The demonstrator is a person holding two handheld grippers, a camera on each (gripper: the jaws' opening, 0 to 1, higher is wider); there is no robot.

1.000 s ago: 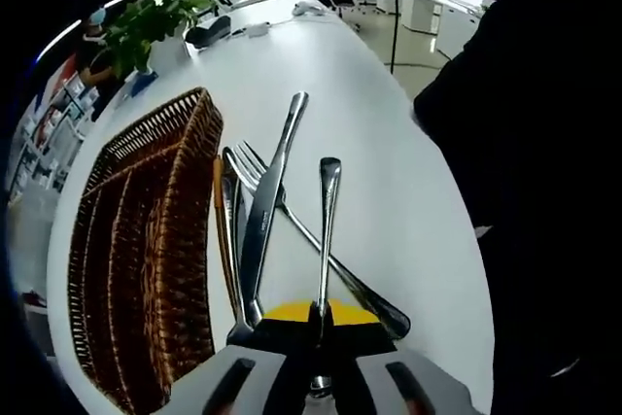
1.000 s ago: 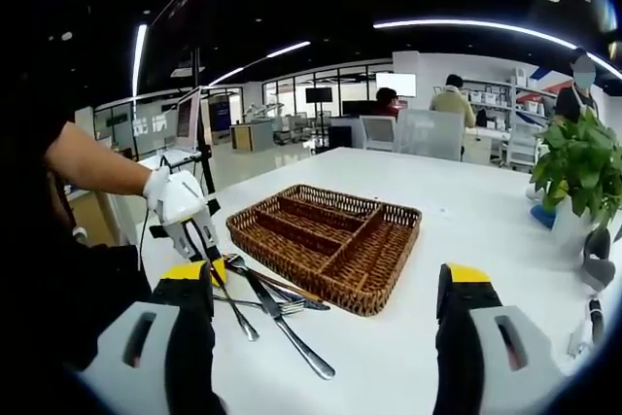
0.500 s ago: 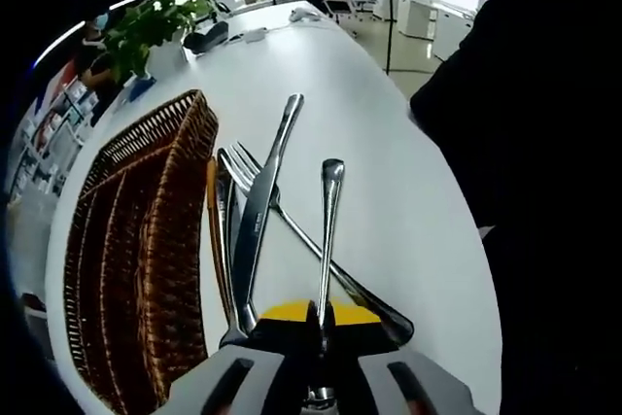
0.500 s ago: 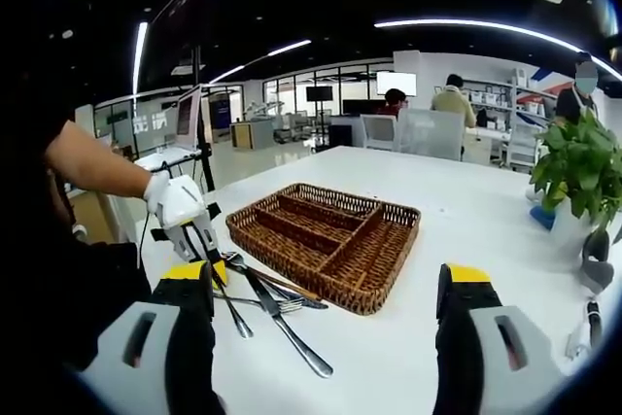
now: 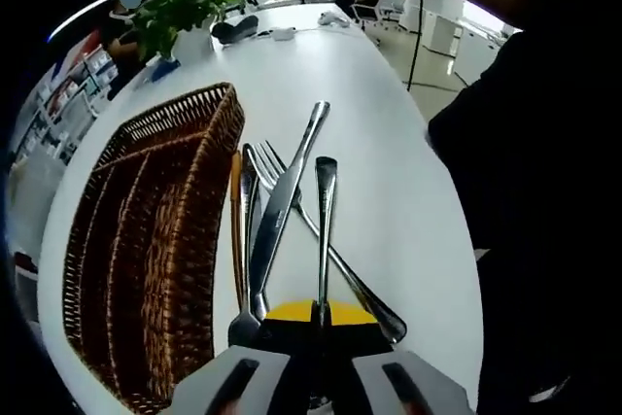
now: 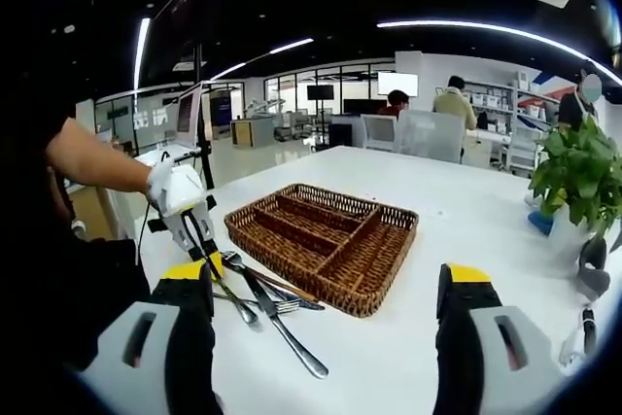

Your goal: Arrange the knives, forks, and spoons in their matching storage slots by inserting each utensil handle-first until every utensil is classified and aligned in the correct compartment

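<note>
Steel, slim and shiny: one utensil (image 5: 324, 230) is pinched in the left gripper (image 5: 316, 376), its business end hidden between the jaws, so spoon or not can't be told. It could be dragged across the piled cutlery (image 5: 272, 211) lying just beside the brown wicker tray (image 5: 146, 240). The right gripper (image 6: 326, 337) is held spread wide.

A long white counter (image 6: 457, 230) carries a brown wicker tray (image 6: 326, 240) with lengthwise compartments, set near the counter's end. Just beside the tray's long side, toward the counter's edge, lie a knife (image 5: 282, 206), a fork (image 5: 321, 240) crossing beneath it, and a gold-toned utensil (image 5: 236, 230) close against the wicker. A potted plant (image 5: 190, 17) stands toward the far end, with small dark items near it.
</note>
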